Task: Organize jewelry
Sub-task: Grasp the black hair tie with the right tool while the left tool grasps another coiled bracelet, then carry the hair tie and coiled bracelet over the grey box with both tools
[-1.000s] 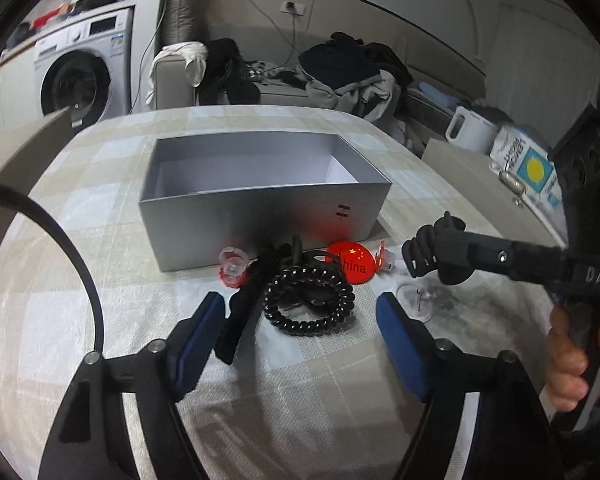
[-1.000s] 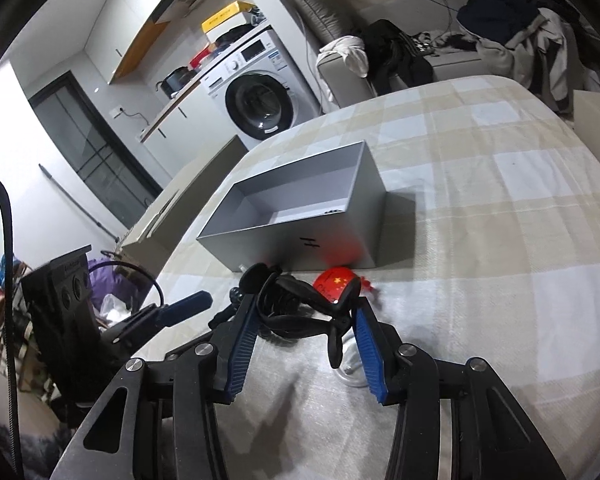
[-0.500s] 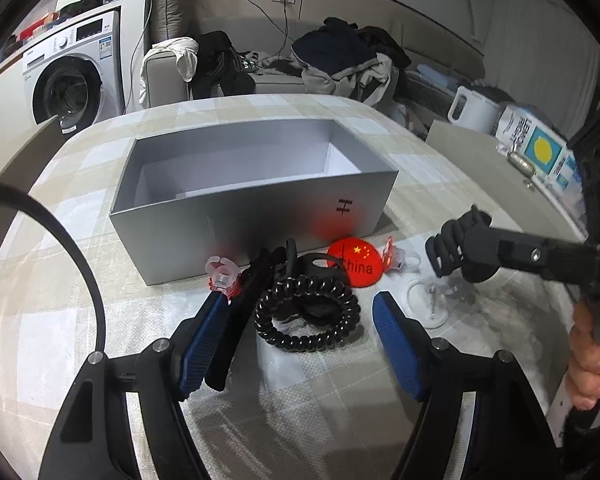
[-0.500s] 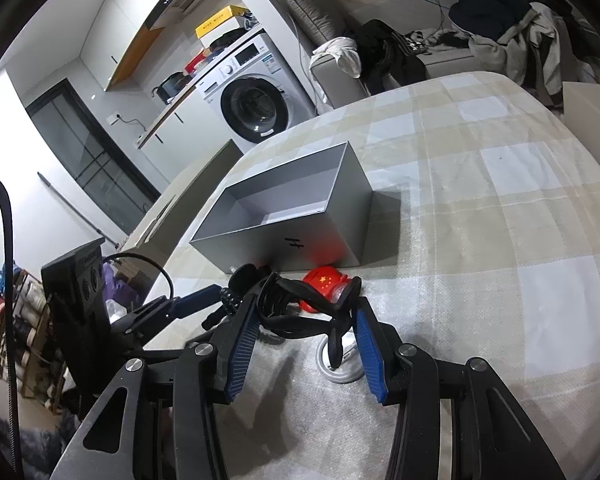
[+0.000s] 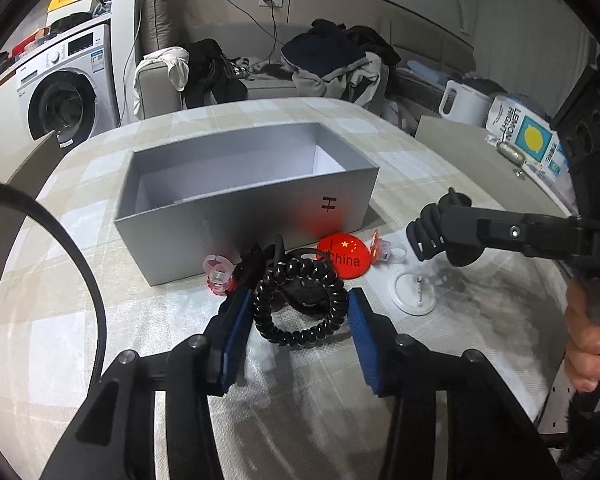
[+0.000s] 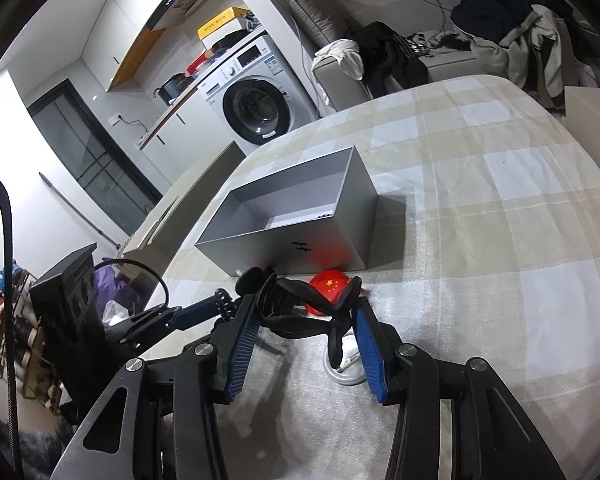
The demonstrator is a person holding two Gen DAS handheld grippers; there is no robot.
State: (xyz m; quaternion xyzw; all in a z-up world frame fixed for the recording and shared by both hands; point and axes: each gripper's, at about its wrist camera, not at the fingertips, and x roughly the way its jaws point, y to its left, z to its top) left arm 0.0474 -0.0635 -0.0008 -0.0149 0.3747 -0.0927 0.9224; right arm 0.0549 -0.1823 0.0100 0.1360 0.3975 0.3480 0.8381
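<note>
An open grey box (image 5: 244,196) stands on the checked tablecloth; it also shows in the right wrist view (image 6: 296,216). In front of it lie a black coiled hair tie (image 5: 300,304), a red round "China" badge (image 5: 344,258), small clear-and-red rings (image 5: 218,274) and a clear disc (image 5: 414,294). My left gripper (image 5: 296,332) is open, its blue pads on either side of the coiled tie. My right gripper (image 6: 304,332) is shut on a black claw hair clip (image 6: 300,312), held above the table; the clip also shows in the left wrist view (image 5: 440,232).
A washing machine (image 5: 60,96) and a sofa piled with clothes (image 5: 328,60) stand behind the table. A white kettle (image 5: 464,100) and a paper pack (image 5: 520,136) are at the right. A beige lid (image 6: 592,108) lies at the table's right edge.
My left gripper has moved forward and its pads have narrowed around the coiled tie. My right gripper has stayed shut on the claw clip and drifted slightly.
</note>
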